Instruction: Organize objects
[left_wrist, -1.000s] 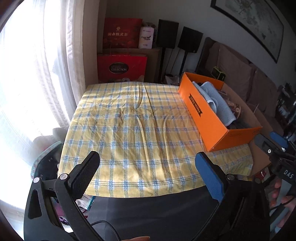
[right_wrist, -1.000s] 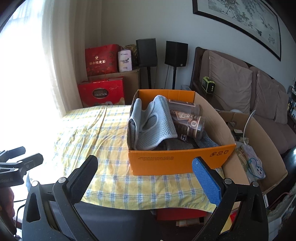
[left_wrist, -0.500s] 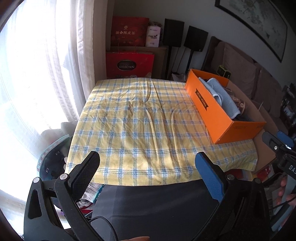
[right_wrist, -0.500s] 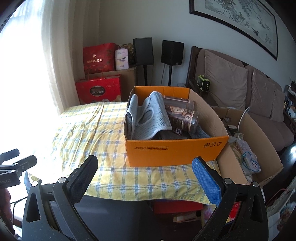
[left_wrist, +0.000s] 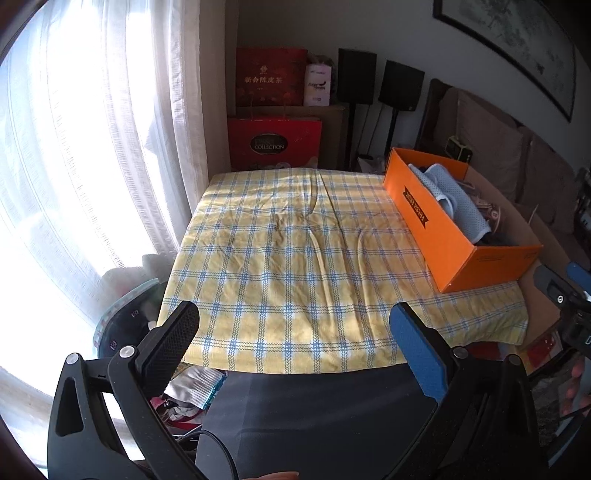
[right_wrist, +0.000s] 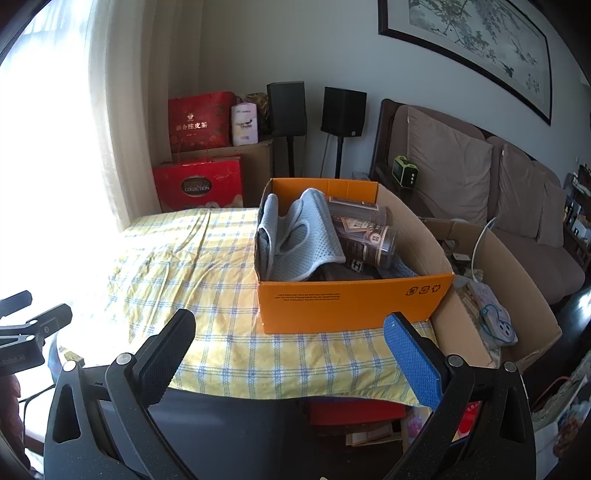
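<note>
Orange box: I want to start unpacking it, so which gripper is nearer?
Right. The right gripper faces the orange box just short of its near wall; the left gripper sits off left, across the tablecloth.

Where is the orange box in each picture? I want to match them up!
Left wrist view: the orange box sits at the right, along the right edge of the checked cloth.
Right wrist view: the orange box sits in the middle, straight ahead, with stuff inside.
Shared landmark: the red bag marked COLLECTION behind the table.
</note>
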